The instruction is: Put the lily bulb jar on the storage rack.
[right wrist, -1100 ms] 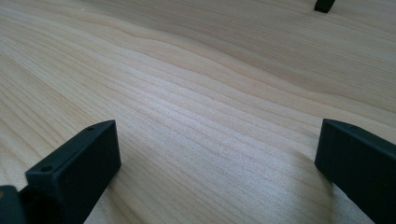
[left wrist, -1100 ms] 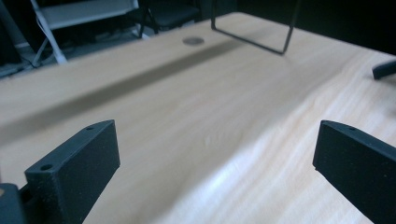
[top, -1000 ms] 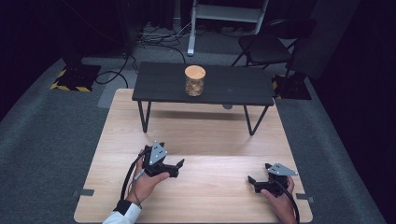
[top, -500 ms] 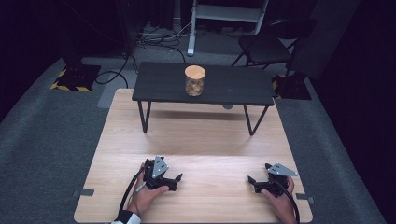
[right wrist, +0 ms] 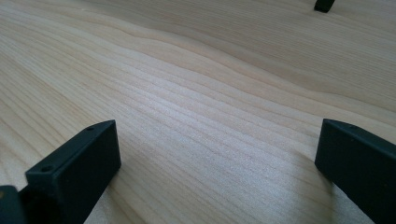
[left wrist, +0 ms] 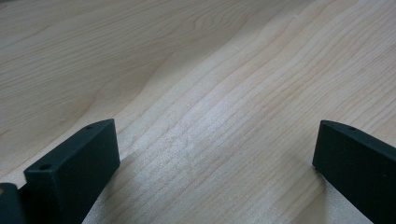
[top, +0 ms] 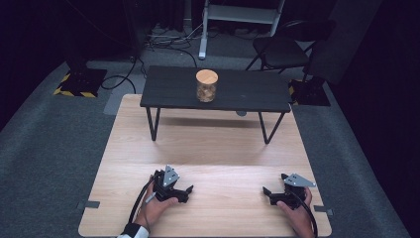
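Wide apart, both sets of fingers, nothing between either pair. Left fingers (left wrist: 74,172) black and blocky, spread over bare pale wood grain in the left gripper view; right fingers (right wrist: 77,170) likewise spread in the right gripper view, with a small dark tip of something (cannot tell what) at the top edge. Left gripper (top: 187,190) low over the near part of the wooden surface (top: 208,148), held in the left hand (top: 154,210), fingers aimed toward the right side, grey plate on top, cable trailing back along the wrist. Right gripper (top: 266,192) near the right edge of the same surface, held in the right hand (top: 296,213), fingers aimed toward the left. Well apart, the two grippers, facing each other across bare wood. Farther out, a small black table (top: 247,91) standing on the far end of the wood, on thin legs. Jar (top: 206,86) upright near the middle of that table, pale round lid on, contents brownish (too small to tell more). Beyond, grey carpet, a chair (top: 282,49) and cables in the dark.
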